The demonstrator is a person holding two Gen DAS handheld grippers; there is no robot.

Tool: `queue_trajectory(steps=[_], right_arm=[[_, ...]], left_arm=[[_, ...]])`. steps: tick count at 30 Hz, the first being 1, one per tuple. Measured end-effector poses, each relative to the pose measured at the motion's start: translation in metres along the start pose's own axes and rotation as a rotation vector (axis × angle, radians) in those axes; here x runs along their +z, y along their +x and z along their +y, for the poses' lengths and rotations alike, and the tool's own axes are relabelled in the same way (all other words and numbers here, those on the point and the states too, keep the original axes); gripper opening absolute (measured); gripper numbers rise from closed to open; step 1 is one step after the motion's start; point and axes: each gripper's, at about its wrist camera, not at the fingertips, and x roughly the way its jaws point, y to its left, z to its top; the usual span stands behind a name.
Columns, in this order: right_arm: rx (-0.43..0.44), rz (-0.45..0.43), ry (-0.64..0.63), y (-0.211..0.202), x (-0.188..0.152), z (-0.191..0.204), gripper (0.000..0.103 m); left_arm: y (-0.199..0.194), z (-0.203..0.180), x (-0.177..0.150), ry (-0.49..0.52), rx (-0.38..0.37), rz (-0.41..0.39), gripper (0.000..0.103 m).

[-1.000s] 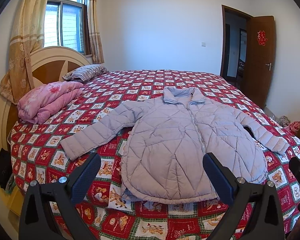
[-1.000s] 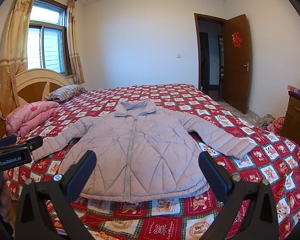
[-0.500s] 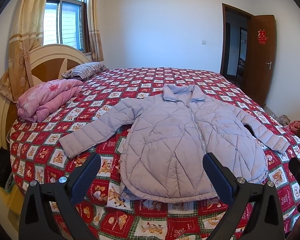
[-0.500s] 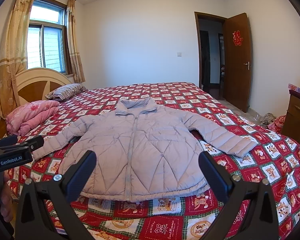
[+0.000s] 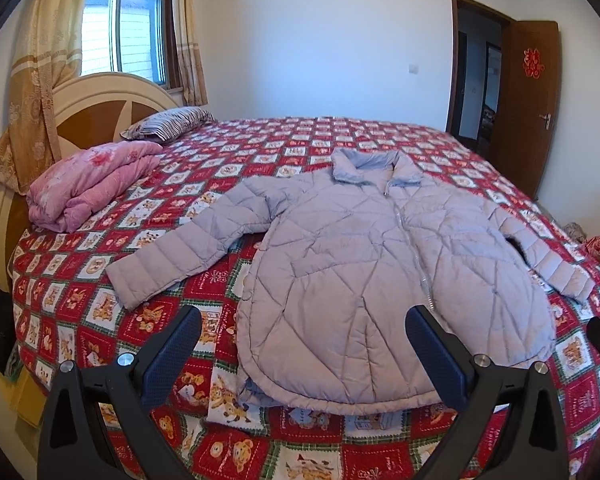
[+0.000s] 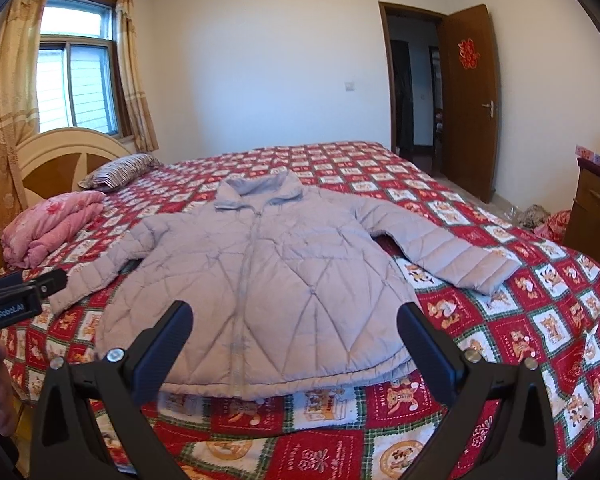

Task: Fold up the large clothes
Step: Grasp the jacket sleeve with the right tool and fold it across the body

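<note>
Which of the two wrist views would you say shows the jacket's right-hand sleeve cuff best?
The right wrist view: the cuff lies fully visible and large on the bedspread. In the left wrist view the same cuff sits near the frame edge, distorted.

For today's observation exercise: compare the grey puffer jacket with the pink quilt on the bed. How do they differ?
The jacket lies spread flat, sleeves out; the pink quilt is folded into a thick bundle. The jacket is plain grey; the quilt is floral pink. The jacket sits mid-bed; the quilt sits beside the headboard. Both are padded.
</note>
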Motion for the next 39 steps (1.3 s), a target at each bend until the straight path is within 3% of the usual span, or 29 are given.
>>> queue_trajectory(steps=[10,18,26,29,34,39], right_arm=[[-0.058,0.099,0.087,0.063,0.002,-0.049,0.103],[-0.170,0.159,0.145,0.115,0.004,-0.099,0.103],[-0.279,0.191,0.257,0.153,0.012,-0.177,0.103],[-0.358,0.189,0.321,0.160,0.019,-0.215,0.103],[-0.462,0.247,0.401,0.175,0.019,-0.269,0.093],[-0.460,0.325,0.399,0.193,0.010,-0.281,0.078]], left_arm=[[0.087,-0.008,0.011,0.036,-0.003,0.081,0.102],[0.155,-0.029,0.038,0.092,0.015,0.092,0.102],[0.228,-0.037,0.060,0.088,0.066,0.123,0.102],[0.247,-0.032,0.066,0.067,0.089,0.120,0.102],[0.280,-0.021,0.073,0.048,0.134,0.157,0.102],[0.300,-0.014,0.074,0.044,0.156,0.188,0.102]])
